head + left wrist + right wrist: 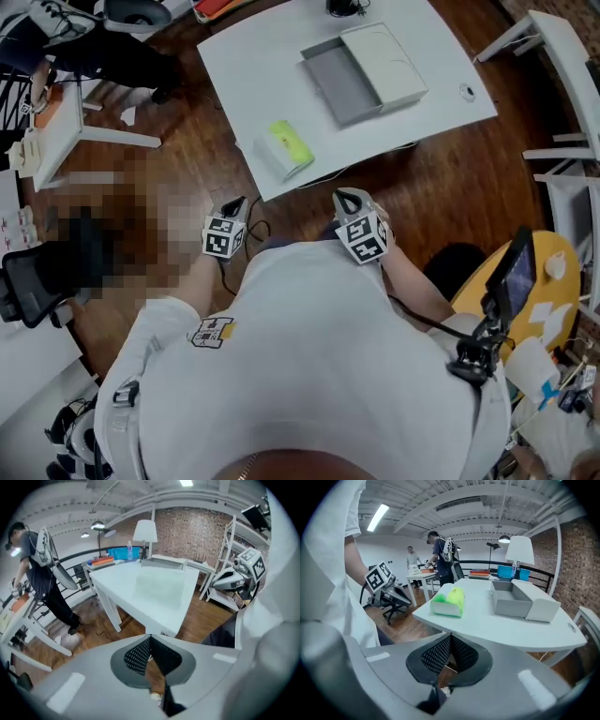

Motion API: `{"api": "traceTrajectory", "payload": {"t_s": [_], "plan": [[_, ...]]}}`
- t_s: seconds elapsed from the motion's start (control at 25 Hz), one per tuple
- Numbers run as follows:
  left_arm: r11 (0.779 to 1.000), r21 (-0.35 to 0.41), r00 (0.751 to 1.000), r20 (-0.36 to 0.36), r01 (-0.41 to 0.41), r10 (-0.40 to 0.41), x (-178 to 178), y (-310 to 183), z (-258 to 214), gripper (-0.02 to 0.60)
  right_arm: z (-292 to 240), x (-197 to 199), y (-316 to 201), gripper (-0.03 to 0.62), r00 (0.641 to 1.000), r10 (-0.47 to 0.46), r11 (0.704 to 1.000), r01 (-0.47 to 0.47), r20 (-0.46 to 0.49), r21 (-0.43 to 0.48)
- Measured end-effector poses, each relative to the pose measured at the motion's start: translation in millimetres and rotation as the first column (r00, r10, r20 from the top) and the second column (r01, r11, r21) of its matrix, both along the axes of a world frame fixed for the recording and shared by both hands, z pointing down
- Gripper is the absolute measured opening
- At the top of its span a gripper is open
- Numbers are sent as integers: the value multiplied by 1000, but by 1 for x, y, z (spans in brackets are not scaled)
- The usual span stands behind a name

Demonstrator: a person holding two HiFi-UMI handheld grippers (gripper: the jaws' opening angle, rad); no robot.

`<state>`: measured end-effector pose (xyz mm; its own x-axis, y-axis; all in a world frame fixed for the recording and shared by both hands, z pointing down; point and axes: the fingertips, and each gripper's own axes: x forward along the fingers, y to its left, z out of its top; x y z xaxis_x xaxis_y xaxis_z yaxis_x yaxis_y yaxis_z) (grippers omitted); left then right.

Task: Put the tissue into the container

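The table point(262, 56) has a smooth, matt white top; the floor point(178, 141) is dark wood boards with a slight sheen; the tissue pack point(286, 148) wears smooth plastic wrap; the container point(342, 86) looks matt grey; the wall point(187, 527) is rough brick.
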<state>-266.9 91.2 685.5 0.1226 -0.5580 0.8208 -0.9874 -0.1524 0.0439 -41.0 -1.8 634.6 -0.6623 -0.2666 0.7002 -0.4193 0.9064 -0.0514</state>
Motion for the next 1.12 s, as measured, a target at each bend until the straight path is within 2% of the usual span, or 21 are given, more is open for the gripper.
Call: {"api": "traceTrajectory", "payload": {"t_s": [0.12,0.28,0.4,0.44,0.48,0.52,0.56,0.6,0.64,0.68,0.72,0.76,0.8,0.84,0.88,1.0,1.08,1.12], "plan": [[992,69,994,46,-103,100,17,-39,-23,0,-4,-6,-25,0,999,-49,999,49,18,13],[952,126,957,115,-280,266,23,-86,-64,59,-7,-22,-39,1,997,-64,998,65,34,-19],[921,158,934,83,-356,347,17,-125,-84,144,-8,-33,-43,15,997,-68,996,69,25,-55],[896,153,908,84,-418,410,20,-136,-90,210,-9,-35,-44,20,998,-63,996,64,20,-68],[846,130,856,114,-516,505,25,-145,-94,265,-9,-36,-45,26,998,-56,995,57,15,-78],[764,82,764,174,-640,621,29,-150,-93,305,-10,-37,-45,35,999,-48,995,49,8,-83],[646,5,627,249,-763,738,32,-152,-89,359,-10,-37,-46,37,999,-39,996,39,1,-83],[507,-90,458,315,-857,831,33,-153,-83,394,-10,-36,-48,38,1000,-29,996,28,-7,-83],[367,-180,286,359,-913,888,34,-155,-77,421,-10,-36,-49,44,1000,-19,996,17,-15,-83],[241,-248,135,377,-938,916,36,-158,-71,439,-9,-36,-50,52,1000,-9,996,7,-23,-83],[135,-292,15,379,-947,925,38,-161,-66,450,-8,-37,-49,57,1000,-4,996,1,-30,-85],[49,-319,-77,372,-946,925,40,-163,-61,457,-7,-40,-48,66,999,-4,996,1,-36,-88],[-19,-337,-149,362,-941,920,43,-165,-56,467,-7,-44,-46,85,999,-11,996,7,-43,-91],[-73,-352,-204,352,-933,914,45,-167,-50,479,-6,-49,-45,109,999,-24,996,20,-49,-93],[-115,-366,-249,341,-923,907,46,-169,-45,487,-4,-54,-43,131,998,-40,995,35,-54,-95],[-216,-406,-352,296,-888,888,51,-168,-25,570,3,-65,-38,179,995,-69,992,61,-72,-111],[-273,-417,-405,269,-867,874,57,-165,-13,578,6,-67,-37,195,994,-75,990,65,-82,-123],[-294,-423,-426,261,-857,866,60,-165,-7,578,8,-69,-38,199,993,-79,990,68,-86,-127]]}}
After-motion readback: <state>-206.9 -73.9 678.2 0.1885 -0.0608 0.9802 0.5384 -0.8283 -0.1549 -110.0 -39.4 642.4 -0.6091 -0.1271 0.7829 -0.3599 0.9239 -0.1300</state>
